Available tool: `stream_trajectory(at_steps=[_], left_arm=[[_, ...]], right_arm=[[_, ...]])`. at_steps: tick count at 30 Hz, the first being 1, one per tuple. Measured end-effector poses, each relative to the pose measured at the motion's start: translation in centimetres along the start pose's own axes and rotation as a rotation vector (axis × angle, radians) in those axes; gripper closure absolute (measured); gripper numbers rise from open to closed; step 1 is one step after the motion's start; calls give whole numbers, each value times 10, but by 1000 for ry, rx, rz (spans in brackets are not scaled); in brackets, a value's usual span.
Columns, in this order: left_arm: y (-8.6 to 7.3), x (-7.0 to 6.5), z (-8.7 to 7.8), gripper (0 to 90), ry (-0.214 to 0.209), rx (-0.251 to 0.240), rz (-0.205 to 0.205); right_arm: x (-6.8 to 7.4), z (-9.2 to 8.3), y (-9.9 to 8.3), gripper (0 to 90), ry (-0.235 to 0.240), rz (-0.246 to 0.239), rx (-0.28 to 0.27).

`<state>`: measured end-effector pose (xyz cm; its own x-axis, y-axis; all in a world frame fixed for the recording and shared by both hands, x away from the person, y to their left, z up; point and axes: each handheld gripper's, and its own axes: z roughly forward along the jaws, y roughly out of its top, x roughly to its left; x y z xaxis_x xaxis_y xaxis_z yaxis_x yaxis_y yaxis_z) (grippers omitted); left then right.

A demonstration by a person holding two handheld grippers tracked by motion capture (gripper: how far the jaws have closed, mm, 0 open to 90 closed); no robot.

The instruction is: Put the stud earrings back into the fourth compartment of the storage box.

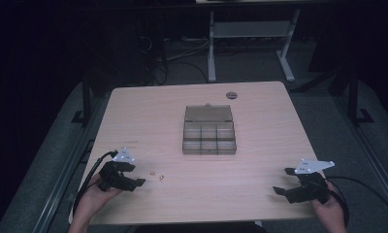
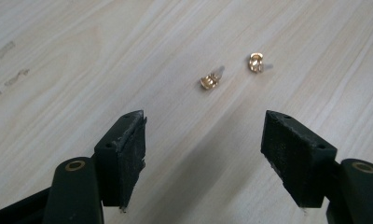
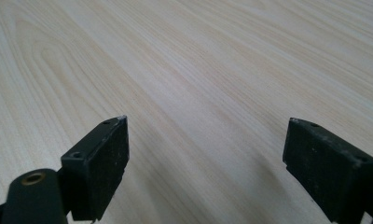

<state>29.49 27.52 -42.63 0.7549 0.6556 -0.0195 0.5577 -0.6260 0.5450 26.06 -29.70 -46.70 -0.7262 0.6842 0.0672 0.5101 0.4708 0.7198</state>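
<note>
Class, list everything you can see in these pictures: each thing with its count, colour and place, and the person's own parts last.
Table: one, pale wood, centre of the high view.
Compartment box: one, translucent grey-brown, lid open, mid-table.
Small metal pieces: two, gold, on the table ahead of the left gripper, apart.
Round disc: one, dark, table's far edge.
Desk frame: one, white, on the floor beyond.
Left gripper: one, black, open, near left.
Right gripper: one, black, open, near right.
Hands: two, holding the grippers.

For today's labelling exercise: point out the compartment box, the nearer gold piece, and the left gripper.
compartment box (image 1: 209,138), high view, middle compartments
nearer gold piece (image 2: 210,82), left gripper view, its gold body
left gripper (image 2: 203,140), left gripper view, midway between its open jaws
</note>
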Motion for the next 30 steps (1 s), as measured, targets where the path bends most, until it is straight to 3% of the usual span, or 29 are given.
stream_trajectory(at_steps=[10,16,25,30], left_arm=[[19,1,2,378,-2,9,27],[31,0,11,440,6,52,53],[42,0,26,555,-19,96,70],[46,1,33,567,-24,109,74]], right_arm=[[2,1,0,141,2,-3,-2],[2,0,0,141,4,1,-1],[3,0,0,141,5,-2,1],[3,0,1,141,6,-2,3]])
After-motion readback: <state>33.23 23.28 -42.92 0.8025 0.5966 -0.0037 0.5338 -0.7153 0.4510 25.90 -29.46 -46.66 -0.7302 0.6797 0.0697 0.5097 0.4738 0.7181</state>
